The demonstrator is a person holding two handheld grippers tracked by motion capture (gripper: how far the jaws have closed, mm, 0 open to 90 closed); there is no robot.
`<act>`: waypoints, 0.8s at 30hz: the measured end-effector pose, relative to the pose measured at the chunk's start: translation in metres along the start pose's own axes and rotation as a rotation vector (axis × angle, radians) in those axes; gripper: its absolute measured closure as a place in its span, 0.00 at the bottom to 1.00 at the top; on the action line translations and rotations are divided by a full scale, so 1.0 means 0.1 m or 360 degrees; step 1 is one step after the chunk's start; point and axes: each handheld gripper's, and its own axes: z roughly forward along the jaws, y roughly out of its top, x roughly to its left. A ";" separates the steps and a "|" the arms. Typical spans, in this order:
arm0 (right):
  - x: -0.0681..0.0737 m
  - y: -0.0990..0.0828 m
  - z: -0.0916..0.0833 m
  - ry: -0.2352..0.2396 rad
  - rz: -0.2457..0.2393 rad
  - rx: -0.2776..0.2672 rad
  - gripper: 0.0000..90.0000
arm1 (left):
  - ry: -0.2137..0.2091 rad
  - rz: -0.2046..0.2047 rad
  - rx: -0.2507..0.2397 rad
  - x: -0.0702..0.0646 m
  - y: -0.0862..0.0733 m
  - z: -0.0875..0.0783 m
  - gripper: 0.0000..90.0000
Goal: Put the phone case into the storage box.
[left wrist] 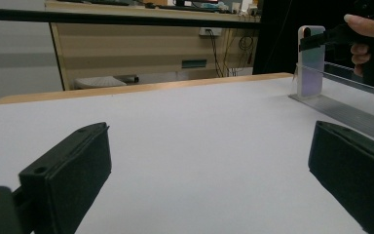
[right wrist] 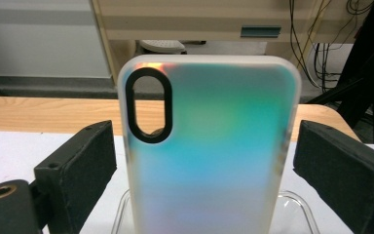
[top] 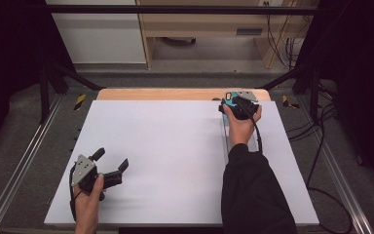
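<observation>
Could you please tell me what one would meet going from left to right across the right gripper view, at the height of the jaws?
Left jaw, then the phone case standing upright, then the right jaw.

I can read no words, brand marks or numbers anywhere I look. The phone case [right wrist: 209, 146] in front of me has a plain back (just shifting colour), and the white surface [top: 175, 161] bears no print. The small plate on the far cabinet is too blurred to read.

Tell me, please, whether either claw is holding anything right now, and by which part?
Nothing is held. The right claw flanks the upright phone case with gaps on both sides; the left claw is open.
</observation>
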 end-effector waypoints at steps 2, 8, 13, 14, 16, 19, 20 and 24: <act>0.01 0.00 -0.01 0.0003 -0.0015 0.0001 0.09 | -0.0001 0.0000 0.0000 0.00 0.00 0.00 0.02; 0.02 0.01 -0.02 0.0009 -0.0015 -0.0001 0.09 | 0.0000 0.0000 -0.0001 0.00 0.00 0.00 0.02; 0.01 0.01 -0.03 0.0016 0.0000 0.0007 0.09 | 0.0000 0.0000 -0.0003 0.00 0.00 0.00 0.02; 0.00 0.01 -0.03 0.0018 0.0002 0.0012 0.09 | 0.0000 0.0000 -0.0003 0.00 0.00 0.00 0.02; 0.00 0.02 -0.03 0.0018 0.0004 0.0012 0.09 | 0.0000 -0.0001 -0.0004 0.00 0.00 0.00 0.02; 0.00 0.02 -0.03 0.0026 0.0010 0.0013 0.09 | 0.0001 -0.0001 -0.0003 0.00 0.00 0.00 0.02; 0.00 0.02 -0.04 0.0026 0.0006 0.0015 0.09 | 0.0001 0.0000 -0.0004 0.00 0.00 0.00 0.02; 0.00 0.02 -0.04 0.0035 0.0015 0.0031 0.08 | 0.0000 0.0000 -0.0003 0.00 0.00 0.00 0.02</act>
